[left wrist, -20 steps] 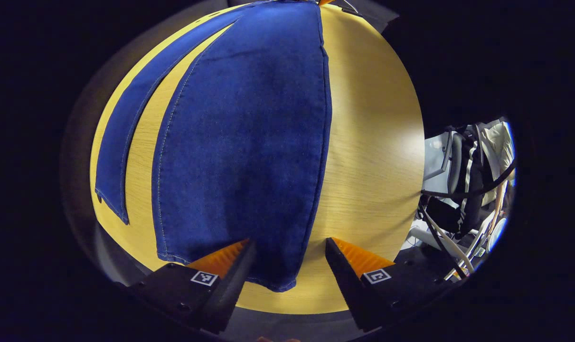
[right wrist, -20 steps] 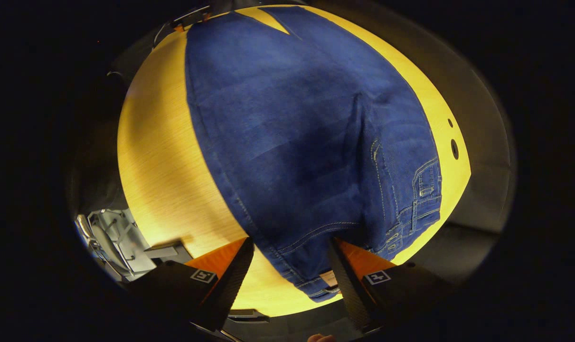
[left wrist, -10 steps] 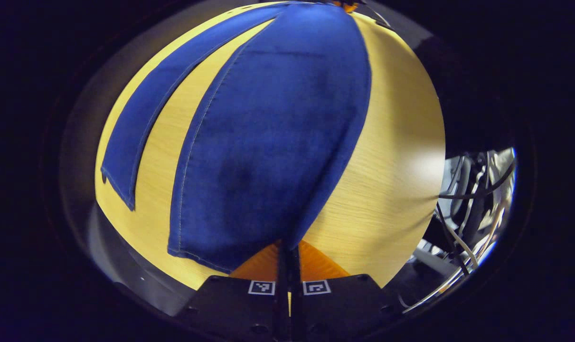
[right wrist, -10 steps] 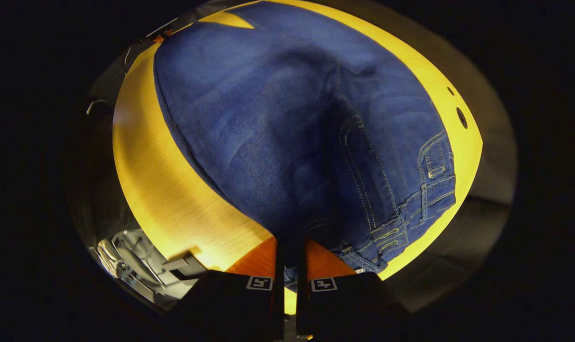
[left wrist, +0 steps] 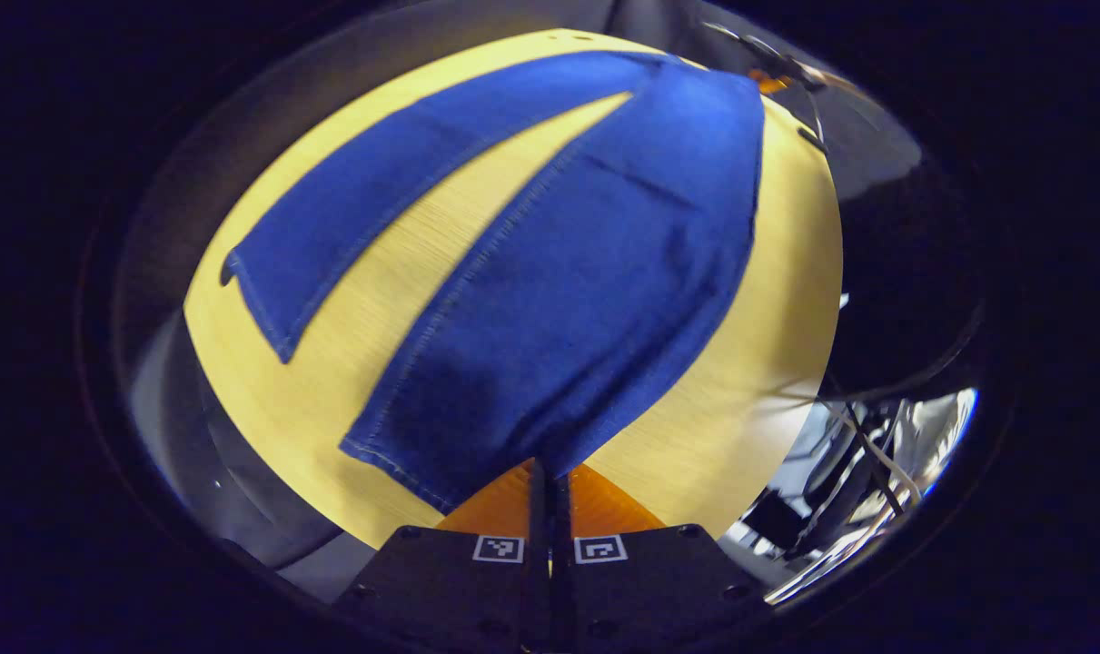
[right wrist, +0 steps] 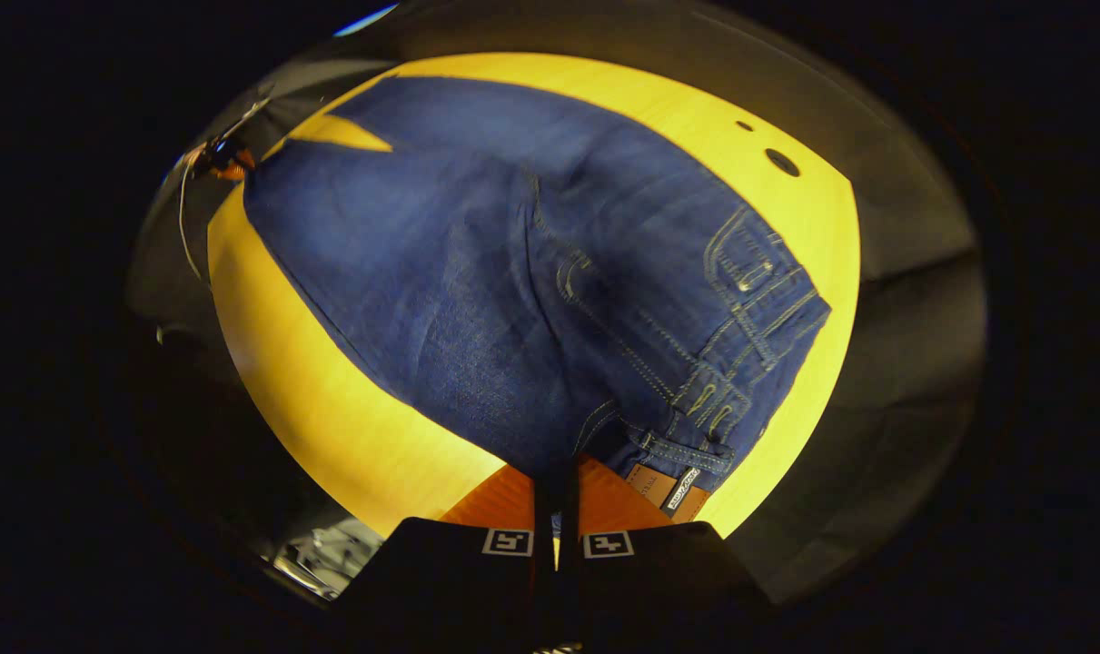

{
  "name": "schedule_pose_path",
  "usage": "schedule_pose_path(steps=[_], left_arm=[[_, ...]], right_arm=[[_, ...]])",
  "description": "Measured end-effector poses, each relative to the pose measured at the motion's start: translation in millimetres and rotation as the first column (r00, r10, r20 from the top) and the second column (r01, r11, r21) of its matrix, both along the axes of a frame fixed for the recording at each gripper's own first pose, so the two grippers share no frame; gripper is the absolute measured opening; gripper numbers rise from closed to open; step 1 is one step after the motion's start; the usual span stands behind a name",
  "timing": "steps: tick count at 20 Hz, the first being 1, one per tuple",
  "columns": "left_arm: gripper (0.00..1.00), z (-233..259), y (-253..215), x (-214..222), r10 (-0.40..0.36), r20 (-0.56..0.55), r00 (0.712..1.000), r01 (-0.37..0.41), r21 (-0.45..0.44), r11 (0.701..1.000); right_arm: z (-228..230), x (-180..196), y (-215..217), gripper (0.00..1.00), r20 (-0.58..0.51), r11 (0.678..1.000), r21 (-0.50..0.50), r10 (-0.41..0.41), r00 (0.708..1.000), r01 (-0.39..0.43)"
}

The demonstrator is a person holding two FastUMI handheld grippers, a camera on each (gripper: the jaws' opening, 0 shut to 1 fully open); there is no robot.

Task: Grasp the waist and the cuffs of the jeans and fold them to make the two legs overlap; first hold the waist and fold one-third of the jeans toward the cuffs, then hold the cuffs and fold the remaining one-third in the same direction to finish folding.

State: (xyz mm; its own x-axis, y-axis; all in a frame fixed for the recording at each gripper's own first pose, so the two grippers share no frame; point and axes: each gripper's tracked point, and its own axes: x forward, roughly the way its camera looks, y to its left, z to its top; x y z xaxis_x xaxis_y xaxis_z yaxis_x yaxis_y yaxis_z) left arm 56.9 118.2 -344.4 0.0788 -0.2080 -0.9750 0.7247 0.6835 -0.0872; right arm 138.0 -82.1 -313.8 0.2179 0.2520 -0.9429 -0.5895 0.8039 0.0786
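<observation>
Now clamped together: left gripper (left wrist: 550, 472) pinching a cuff (left wrist: 477, 436), right gripper (right wrist: 554, 481) pinching the waist (right wrist: 668, 427), both lifting. Carrying this leg of the jeans (right wrist: 477, 272) toward the other leg (left wrist: 404, 191), upper left above the table (left wrist: 768, 345).

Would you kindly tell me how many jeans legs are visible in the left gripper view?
2. One leg runs from the closed left gripper, which pinches its cuff; the other leg lies flat on the table, farther left, apart from it.

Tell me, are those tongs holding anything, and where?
Yes: left tongs pinch the blue denim jeans at one cuff corner; right tongs pinch the waistband.
</observation>
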Motion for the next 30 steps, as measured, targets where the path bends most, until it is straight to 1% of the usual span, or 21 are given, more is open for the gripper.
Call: schedule_pose_path(steps=[2, 4, 5, 6, 8, 10, 11, 13, 14, 16, 18, 19, 21, 22, 23, 25, 26, 27, 28, 29, 30], left_arm=[[0.06, 20.1, -4.1, 18.0, 0.097, 0.052, 0.994, -0.093, -0.070, 0.993], [0.06, 38.7, -5.7, 37.9, 0.172, 0.082, 0.982, -0.163, -0.102, 0.981], [0.06, 47.1, -6.1, 51.5, 0.213, 0.109, 0.971, -0.201, -0.112, 0.973], [0.06, 52.8, -9.5, 62.7, 0.259, 0.131, 0.957, -0.242, -0.133, 0.961], [0.06, 78.1, -20.2, 87.1, 0.344, 0.172, 0.923, -0.311, -0.193, 0.931], [0.06, 92.5, -25.6, 109.3, 0.409, 0.206, 0.889, -0.361, -0.233, 0.903], [0.06, 99.2, -25.7, 118.6, 0.447, 0.224, 0.866, -0.391, -0.253, 0.885], [0.06, 109.9, -23.2, 143.0, 0.514, 0.254, 0.819, -0.448, -0.274, 0.851], [0.05, 116.5, -18.7, 151.7, 0.539, 0.265, 0.800, -0.477, -0.263, 0.838], [0.06, 136.7, -20.3, 160.2, 0.572, 0.284, 0.770, -0.516, -0.251, 0.819], [0.06, 150.5, -18.3, 167.7, 0.625, 0.269, 0.733, -0.565, -0.272, 0.779], [0.06, 155.2, -13.6, 173.8, 0.658, 0.260, 0.707, -0.597, -0.280, 0.752], [0.06, 170.5, -15.1, 188.4, 0.713, 0.258, 0.652, -0.651, -0.290, 0.701], [0.06, 175.7, -20.9, 189.1, 0.732, 0.255, 0.632, -0.668, -0.299, 0.681], [0.06, 180.7, -23.1, 196.3, 0.735, 0.268, 0.623, -0.674, -0.294, 0.678], [0.06, 185.3, -22.0, 199.2, 0.731, 0.309, 0.608, -0.690, -0.249, 0.679], [0.10, 190.8, -20.9, 200.6, 0.739, 0.322, 0.592, -0.701, -0.245, 0.669], [0.13, 195.4, -18.5, 198.4, 0.746, 0.336, 0.575, -0.715, -0.239, 0.658], [0.29, 203.4, -17.8, 192.2, 0.758, 0.333, 0.560, -0.729, -0.235, 0.642], [0.44, 205.5, -18.4, 192.1, 0.784, 0.320, 0.532, -0.749, -0.255, 0.612], [0.60, 210.1, -21.2, 188.6, 0.808, 0.315, 0.499, -0.759, -0.291, 0.582]], right_arm=[[21.4, 16.6, 1.5, 0.05, 0.025, 0.991, 0.091, -0.097, 0.995, 0.094], [43.3, 32.9, 5.8, 0.05, 0.044, 0.970, 0.172, -0.180, 0.983, 0.170], [52.8, 44.1, 7.8, 0.05, 0.056, 0.957, 0.205, -0.220, 0.974, 0.205], [60.2, 51.4, 8.1, 0.05, 0.060, 0.950, 0.222, -0.240, 0.969, 0.221], [71.0, 57.4, 5.7, 0.05, 0.066, 0.945, 0.225, -0.258, 0.964, 0.237], [78.1, 63.2, 6.8, 0.05, 0.058, 0.937, 0.232, -0.282, 0.958, 0.262], [83.3, 69.9, 7.7, 0.05, 0.059, 0.931, 0.240, -0.296, 0.953, 0.275], [95.7, 89.6, 11.4, 0.05, 0.063, 0.916, 0.262, -0.330, 0.942, 0.303], [97.0, 101.1, 13.6, 0.05, 0.054, 0.907, 0.270, -0.349, 0.935, 0.323], [86.8, 129.0, 11.2, 0.05, 0.038, 0.898, 0.262, -0.375, 0.926, 0.353], [77.4, 157.9, 7.7, 0.05, 0.020, 0.892, 0.238, -0.401, 0.916, 0.386], [70.2, 172.5, 7.8, 0.05, -0.007, 0.878, 0.233, -0.430, 0.903, 0.419], [47.9, 205.8, 8.3, 0.05, -0.054, 0.832, 0.230, -0.507, 0.860, 0.505], [36.6, 217.1, 7.8, 0.05, -0.067, 0.811, 0.221, -0.541, 0.839, 0.541], [23.7, 221.6, 8.3, 0.05, -0.083, 0.801, 0.201, -0.560, 0.824, 0.564], [-1.1, 226.9, 11.4, 0.05, -0.094, 0.807, 0.164, -0.560, 0.823, 0.568], [-6.7, 229.1, 11.8, 0.07, -0.092, 0.809, 0.156, -0.560, 0.823, 0.567], [-6.7, 233.1, 12.9, 0.09, -0.091, 0.801, 0.168, -0.568, 0.818, 0.575], [-2.3, 234.9, 12.8, 0.07, -0.091, 0.791, 0.186, -0.577, 0.812, 0.583], [3.5, 235.8, 12.1, 0.20, -0.097, 0.774, 0.209, -0.591, 0.801, 0.597], [13.4, 240.3, 11.9, 0.21, -0.097, 0.754, 0.247, -0.606, 0.790, 0.609]])
